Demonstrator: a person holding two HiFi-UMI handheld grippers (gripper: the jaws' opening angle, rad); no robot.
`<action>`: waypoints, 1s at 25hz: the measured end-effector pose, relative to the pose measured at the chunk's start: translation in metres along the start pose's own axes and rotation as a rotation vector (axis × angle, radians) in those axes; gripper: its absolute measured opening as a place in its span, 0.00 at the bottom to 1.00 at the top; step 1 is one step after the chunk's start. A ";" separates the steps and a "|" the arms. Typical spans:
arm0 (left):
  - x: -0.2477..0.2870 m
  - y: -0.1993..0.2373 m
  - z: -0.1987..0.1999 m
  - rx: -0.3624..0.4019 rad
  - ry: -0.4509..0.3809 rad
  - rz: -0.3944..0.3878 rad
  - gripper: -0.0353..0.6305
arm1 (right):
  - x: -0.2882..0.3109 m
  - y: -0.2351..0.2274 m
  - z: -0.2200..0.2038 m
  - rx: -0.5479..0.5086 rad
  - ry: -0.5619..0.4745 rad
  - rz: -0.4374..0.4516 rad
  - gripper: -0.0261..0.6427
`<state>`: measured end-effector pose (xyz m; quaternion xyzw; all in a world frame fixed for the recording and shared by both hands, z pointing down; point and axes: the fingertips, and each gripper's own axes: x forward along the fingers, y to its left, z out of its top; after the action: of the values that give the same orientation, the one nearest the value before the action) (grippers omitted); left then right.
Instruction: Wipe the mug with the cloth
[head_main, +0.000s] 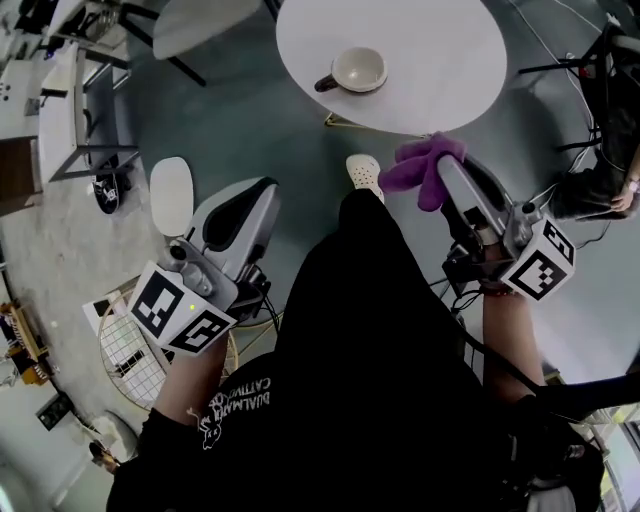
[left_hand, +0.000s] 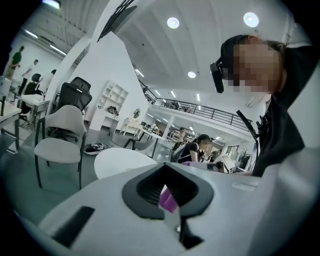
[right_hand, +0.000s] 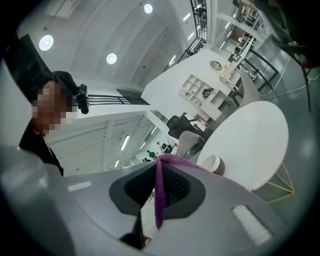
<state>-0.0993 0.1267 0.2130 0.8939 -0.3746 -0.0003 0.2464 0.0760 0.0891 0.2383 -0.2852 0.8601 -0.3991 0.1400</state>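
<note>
A cream ceramic mug (head_main: 359, 70) with a dark handle stands upright on the round white bench (head_main: 450, 60). The purple cloth (head_main: 415, 168) hangs bunched, pinched in the jaws of the right gripper (head_main: 442, 162).

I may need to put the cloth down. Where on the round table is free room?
The round table is bare right of the mug, out to its rim: the widest patch. A narrower strip runs between mug and near edge. Left of the mug it is tight.

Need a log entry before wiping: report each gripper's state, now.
Left gripper: jaws shut, holding nothing.
Right gripper: jaws shut on the purple cloth.
</note>
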 end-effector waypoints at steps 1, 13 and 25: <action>0.005 0.004 0.000 0.001 -0.009 -0.004 0.06 | 0.006 -0.006 -0.005 0.001 0.016 0.002 0.09; 0.052 0.078 -0.049 0.008 0.046 0.115 0.06 | 0.081 -0.061 -0.036 -0.151 0.130 0.023 0.09; 0.151 0.166 -0.089 0.103 0.280 0.126 0.15 | 0.145 -0.105 -0.053 -0.236 0.329 0.035 0.09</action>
<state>-0.0856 -0.0344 0.3919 0.8714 -0.3913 0.1591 0.2496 -0.0242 -0.0208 0.3509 -0.2154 0.9171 -0.3341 -0.0300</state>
